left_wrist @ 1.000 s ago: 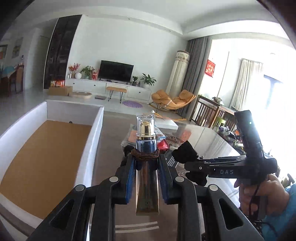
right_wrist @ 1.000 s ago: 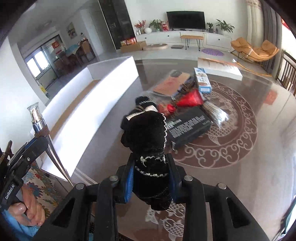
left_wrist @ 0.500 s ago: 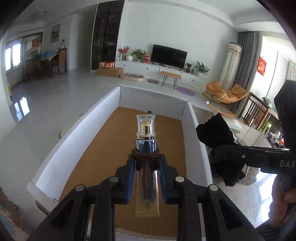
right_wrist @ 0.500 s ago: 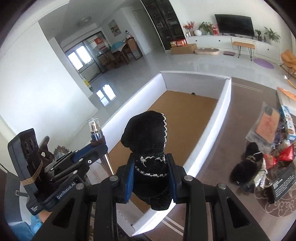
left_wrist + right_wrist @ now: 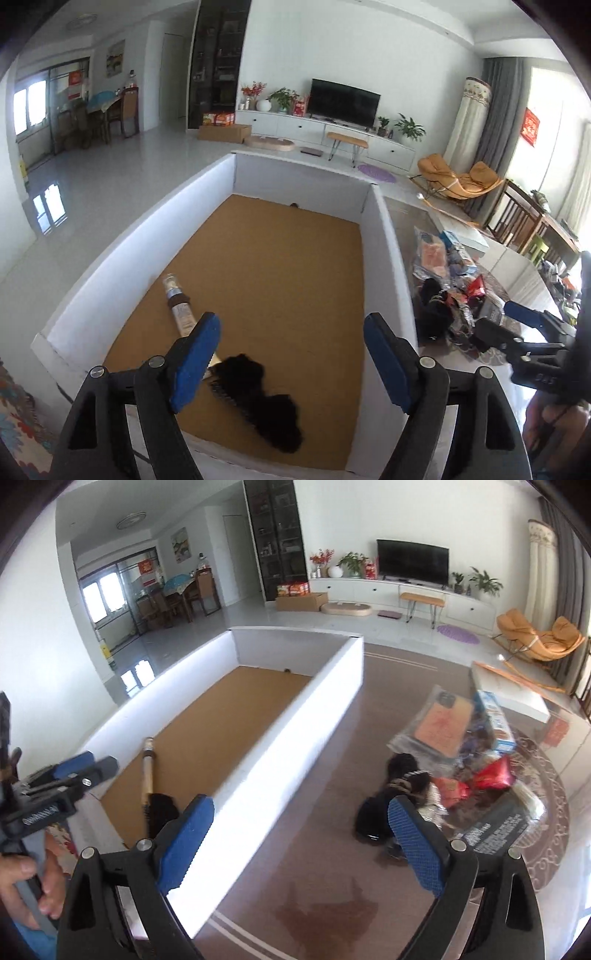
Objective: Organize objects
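Note:
A gold-and-blue pump bottle (image 5: 179,306) lies flat on the brown floor of the white-walled box (image 5: 388,258). A black fluffy slipper (image 5: 258,391) rests beside its base near the front wall. My left gripper (image 5: 290,332) hangs above them, its jaws opening with nothing between them. My right gripper (image 5: 301,812) is over the box's right wall (image 5: 280,738) and the table, its jaws also opening and empty. From that side the bottle (image 5: 148,771), the slipper (image 5: 162,808) and the left gripper (image 5: 98,762) show at the left.
A pile sits on the patterned tabletop right of the box: a second black slipper (image 5: 399,794), a black carton (image 5: 491,827), a red packet (image 5: 493,773), a blue-white carton (image 5: 495,720) and a bagged orange item (image 5: 443,723). A hand (image 5: 22,878) holds the left tool.
Both grippers have opened. The bottle left the left jaws and the slipper left the right jaws, and both now lie in the box. The right view has swung toward the table.

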Tool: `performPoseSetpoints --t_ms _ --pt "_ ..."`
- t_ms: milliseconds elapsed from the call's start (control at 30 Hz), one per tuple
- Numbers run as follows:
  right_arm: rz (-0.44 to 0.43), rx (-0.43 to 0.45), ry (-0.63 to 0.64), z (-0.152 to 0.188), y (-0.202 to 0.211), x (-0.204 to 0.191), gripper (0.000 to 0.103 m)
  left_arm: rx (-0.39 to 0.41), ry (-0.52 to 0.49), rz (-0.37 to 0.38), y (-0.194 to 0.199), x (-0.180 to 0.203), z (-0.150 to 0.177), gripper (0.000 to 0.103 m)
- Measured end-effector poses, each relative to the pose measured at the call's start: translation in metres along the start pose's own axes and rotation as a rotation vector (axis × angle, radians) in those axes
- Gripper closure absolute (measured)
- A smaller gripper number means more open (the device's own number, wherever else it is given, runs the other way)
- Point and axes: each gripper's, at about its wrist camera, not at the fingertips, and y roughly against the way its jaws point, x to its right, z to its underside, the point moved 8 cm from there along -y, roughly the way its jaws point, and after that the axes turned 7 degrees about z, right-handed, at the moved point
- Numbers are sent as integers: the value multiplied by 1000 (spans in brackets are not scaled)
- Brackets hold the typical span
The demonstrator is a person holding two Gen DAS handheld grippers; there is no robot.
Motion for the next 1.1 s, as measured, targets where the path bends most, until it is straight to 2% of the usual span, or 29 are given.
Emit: performPoseSetpoints --t_ms 100,233,300,400,567,667,833,1100 --pt "127 -12 -19 34 4 63 7 15 -89 123 7 63 4 17" --pt "263 -92 -85 87 3 143 7 -15 -203 278 10 148 28 5" --pt "312 -111 -135 111 8 176 7 -60 -249 313 -1 183 47 3" --pt "371 -120 -207 136 17 213 7 -139 -281 319 -32 218 79 3" --pt "413 -125 -256 155 23 241 7 -250 -260 249 -93 226 111 3" --pt "422 -149 -259 162 19 249 7 -272 -234 206 -115 218 116 3" --pt "383 -182 -348 169 12 255 7 -278 -222 159 -133 206 118 3" --pt "410 -188 -336 171 9 256 6 -300 -236 140 -150 201 117 3"
